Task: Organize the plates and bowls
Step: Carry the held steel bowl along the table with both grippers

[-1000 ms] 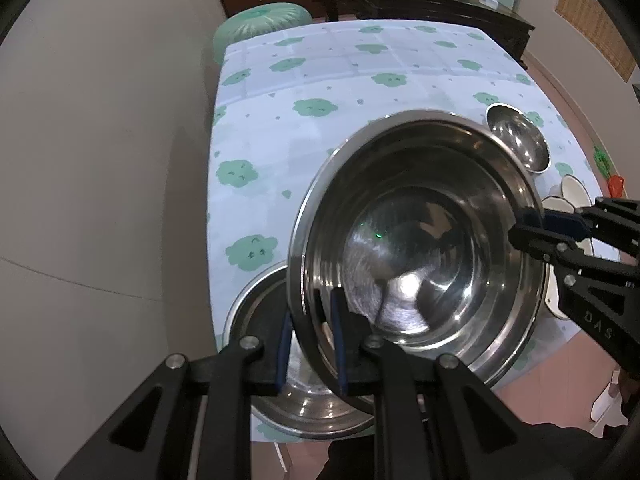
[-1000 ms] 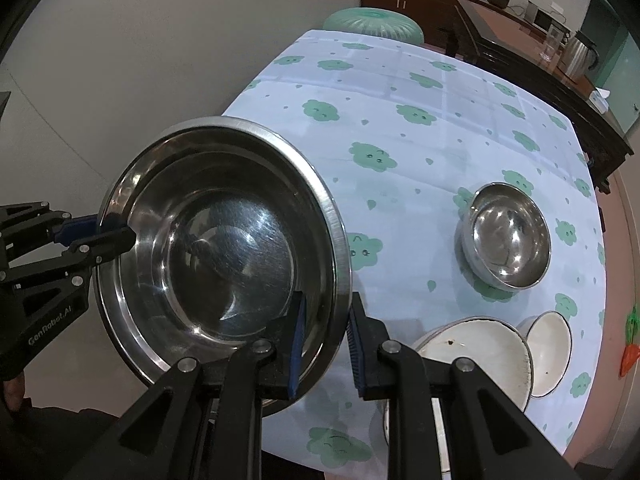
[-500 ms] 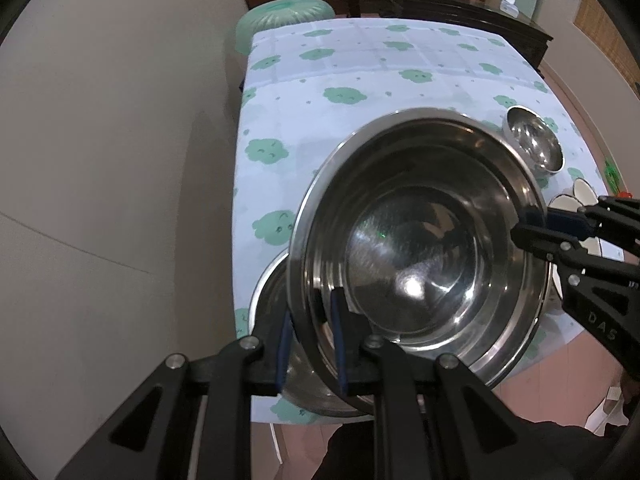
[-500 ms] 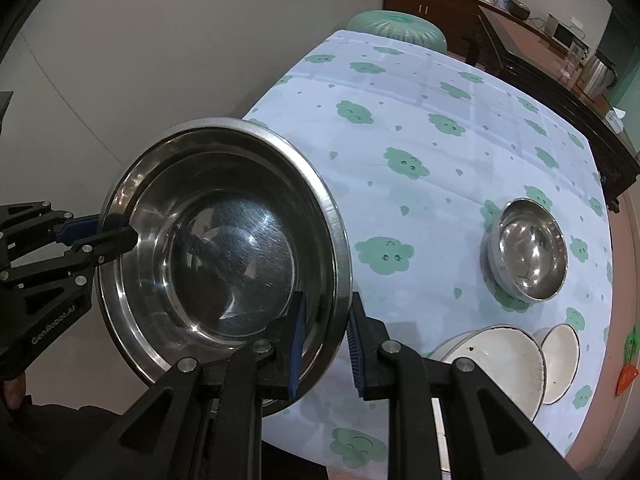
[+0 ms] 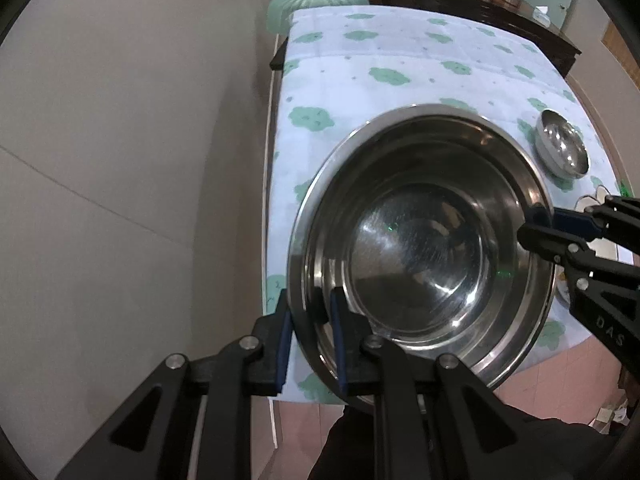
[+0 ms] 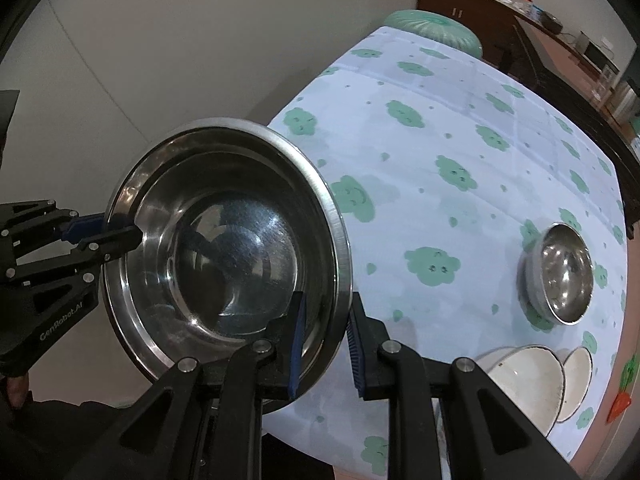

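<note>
Two grippers, left (image 5: 308,350) and right (image 6: 326,344), clamp opposite rims of your steel bowl (image 5: 420,252). Nearly closed jaws share its weight, keeping it level.

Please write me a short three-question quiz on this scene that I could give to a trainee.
1. True or false: the large steel bowl is held by both grippers at once, each clamped on an opposite part of its rim.
2. Which dish sits alone on the tablecloth, beyond the white dishes? A) a glass cup B) a small steel bowl C) a wooden tray
3. Fill in: the tablecloth is printed with green ____ shapes.

Key:
1. True: the left gripper and the right gripper both pinch the rim.
2. B, the small steel bowl.
3. Cloud.
</note>
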A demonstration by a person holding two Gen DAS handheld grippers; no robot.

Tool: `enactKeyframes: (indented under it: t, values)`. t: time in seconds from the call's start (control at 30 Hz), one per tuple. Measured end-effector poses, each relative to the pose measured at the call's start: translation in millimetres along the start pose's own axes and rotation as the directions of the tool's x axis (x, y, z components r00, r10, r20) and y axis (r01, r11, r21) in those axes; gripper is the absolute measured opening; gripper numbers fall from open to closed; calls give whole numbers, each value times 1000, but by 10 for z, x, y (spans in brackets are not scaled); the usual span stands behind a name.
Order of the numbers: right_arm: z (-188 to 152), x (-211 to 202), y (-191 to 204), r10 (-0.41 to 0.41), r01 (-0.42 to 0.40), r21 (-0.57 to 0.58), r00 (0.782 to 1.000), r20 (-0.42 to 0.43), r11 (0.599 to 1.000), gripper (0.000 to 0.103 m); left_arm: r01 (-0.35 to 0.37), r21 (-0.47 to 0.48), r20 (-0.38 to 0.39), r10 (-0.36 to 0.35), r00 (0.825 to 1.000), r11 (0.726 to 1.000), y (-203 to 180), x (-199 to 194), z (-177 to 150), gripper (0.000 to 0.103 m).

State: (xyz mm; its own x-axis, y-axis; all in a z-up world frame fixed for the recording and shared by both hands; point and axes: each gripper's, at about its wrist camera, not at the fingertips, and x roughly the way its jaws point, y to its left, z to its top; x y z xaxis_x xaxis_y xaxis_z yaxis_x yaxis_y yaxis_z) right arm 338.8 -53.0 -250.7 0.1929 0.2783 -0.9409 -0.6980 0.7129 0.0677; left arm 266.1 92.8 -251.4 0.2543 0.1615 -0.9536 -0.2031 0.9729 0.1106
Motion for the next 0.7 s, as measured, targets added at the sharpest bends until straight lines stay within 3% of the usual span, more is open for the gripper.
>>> enactKeyframes:
  t: [0.7]
  values:
    - [41, 314, 217, 31, -34, -43, 996, -84, 998, 22, 2, -31, -93, -5, 996, 1000, 134, 335, -117, 15]
